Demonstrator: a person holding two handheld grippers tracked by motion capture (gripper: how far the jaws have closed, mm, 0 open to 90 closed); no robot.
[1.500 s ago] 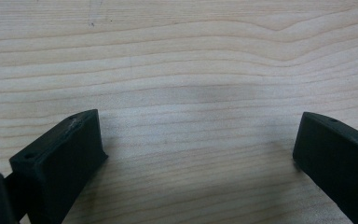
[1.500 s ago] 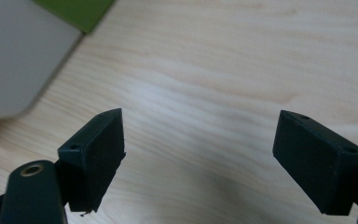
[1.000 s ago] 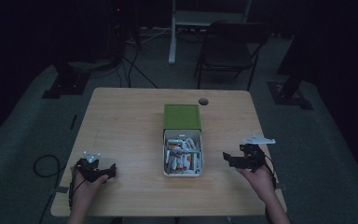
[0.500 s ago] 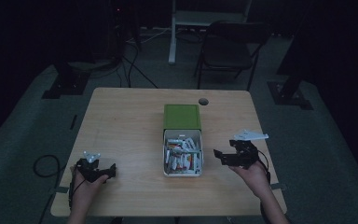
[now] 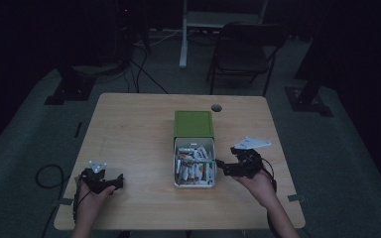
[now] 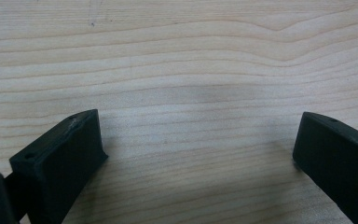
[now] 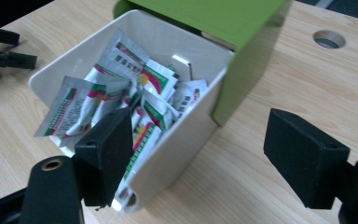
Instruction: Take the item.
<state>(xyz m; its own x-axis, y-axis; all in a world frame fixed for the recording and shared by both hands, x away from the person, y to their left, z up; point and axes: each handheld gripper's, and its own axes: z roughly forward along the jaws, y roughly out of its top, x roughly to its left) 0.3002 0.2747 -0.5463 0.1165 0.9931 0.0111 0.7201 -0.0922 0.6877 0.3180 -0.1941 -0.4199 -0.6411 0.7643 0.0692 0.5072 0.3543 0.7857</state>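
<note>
- Counter point(image 5: 129, 129): pale wood, centre frame; dark room, chair point(image 5: 243, 54) top centre.
- White tray point(image 5: 194, 182) w/ sachets point(image 5: 194, 166).
- Left tool point(image 5: 110, 182) wide, empty.
- Right tool point(image 5: 220, 167) wide, jaws just been closing, gripping nothing.

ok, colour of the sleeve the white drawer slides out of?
Green sleeve, clearest in the right gripper view.

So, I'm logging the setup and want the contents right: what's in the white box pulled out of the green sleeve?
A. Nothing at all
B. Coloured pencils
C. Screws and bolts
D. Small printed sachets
D: the right gripper view shows the white box heaped with small printed sachets bearing red and green markings, and its far end sits inside the green sleeve.
</note>
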